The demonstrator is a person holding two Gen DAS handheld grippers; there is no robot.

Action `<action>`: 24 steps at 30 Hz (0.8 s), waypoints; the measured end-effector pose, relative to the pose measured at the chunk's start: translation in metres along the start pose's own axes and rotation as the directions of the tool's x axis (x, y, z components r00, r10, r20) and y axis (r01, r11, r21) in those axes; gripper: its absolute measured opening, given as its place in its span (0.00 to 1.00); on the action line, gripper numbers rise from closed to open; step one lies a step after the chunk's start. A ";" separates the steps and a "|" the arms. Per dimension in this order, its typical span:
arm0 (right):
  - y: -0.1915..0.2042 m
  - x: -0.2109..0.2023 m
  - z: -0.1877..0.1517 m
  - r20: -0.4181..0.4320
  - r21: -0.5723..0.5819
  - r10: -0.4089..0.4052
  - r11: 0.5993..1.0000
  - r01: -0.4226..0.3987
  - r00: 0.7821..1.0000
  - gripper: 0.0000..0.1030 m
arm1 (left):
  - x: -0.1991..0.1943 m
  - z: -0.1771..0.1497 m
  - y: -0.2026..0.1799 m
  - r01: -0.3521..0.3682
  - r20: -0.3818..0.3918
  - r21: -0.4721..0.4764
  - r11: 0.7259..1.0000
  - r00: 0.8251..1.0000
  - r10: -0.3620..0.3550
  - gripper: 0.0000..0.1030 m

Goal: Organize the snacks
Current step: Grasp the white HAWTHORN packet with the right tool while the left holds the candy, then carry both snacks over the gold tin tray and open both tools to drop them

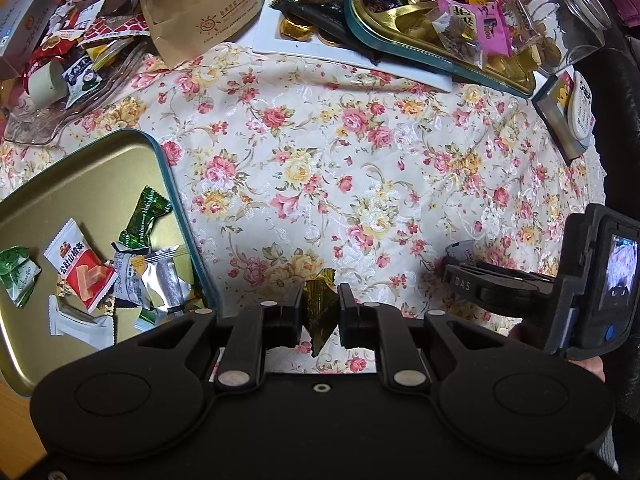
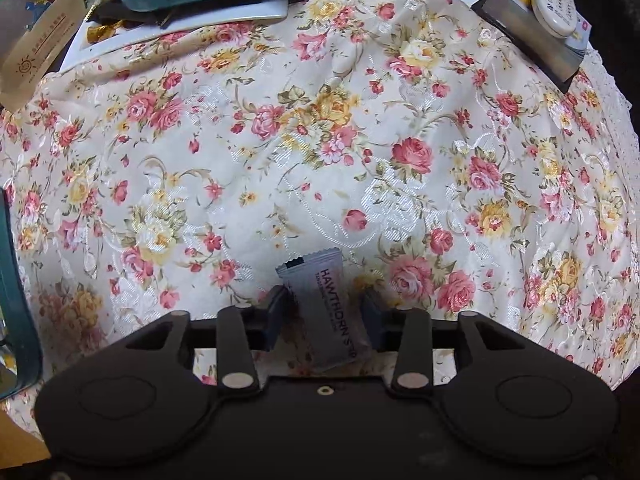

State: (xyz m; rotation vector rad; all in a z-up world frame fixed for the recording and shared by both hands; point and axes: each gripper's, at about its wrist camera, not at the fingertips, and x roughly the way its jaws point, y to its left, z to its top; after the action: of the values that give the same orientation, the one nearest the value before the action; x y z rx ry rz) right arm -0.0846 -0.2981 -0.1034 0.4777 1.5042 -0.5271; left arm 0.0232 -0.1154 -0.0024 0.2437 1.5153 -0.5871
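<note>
Snacks are mid-transfer: a gold-green candy (image 1: 320, 312) is clamped in the left gripper (image 1: 320, 312) just beside the gold tin tray (image 1: 96, 168), a grey hawthorn strip (image 2: 324, 312) is clamped in the right gripper (image 2: 325, 312) above the floral tablecloth (image 2: 320, 140); release over the tray is judged next.

Both tools are matte black plastic. The left gripper (image 1: 320, 312) has two rounded lobes with shallow circular recesses, silver rivet heads on its linkage arms and a small ringed screw hole at centre — the right gripper (image 2: 324, 312) matches, with dark blue-grey pads (image 2: 276, 318). Seen from the left, it carries a small lit screen and embossed lettering.
</note>
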 end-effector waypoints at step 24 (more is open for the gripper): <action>0.052 -0.076 0.012 0.015 0.040 0.249 0.968 -0.250 0.968 0.21 | -0.034 0.000 0.113 -0.065 0.118 -0.229 0.971 0.989 0.094 0.22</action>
State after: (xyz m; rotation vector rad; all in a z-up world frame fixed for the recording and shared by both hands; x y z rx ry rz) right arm -0.0437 -0.2609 -0.0291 0.6856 1.4006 -0.3627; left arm 0.0812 -0.0134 0.0082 0.0900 1.4261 -0.3569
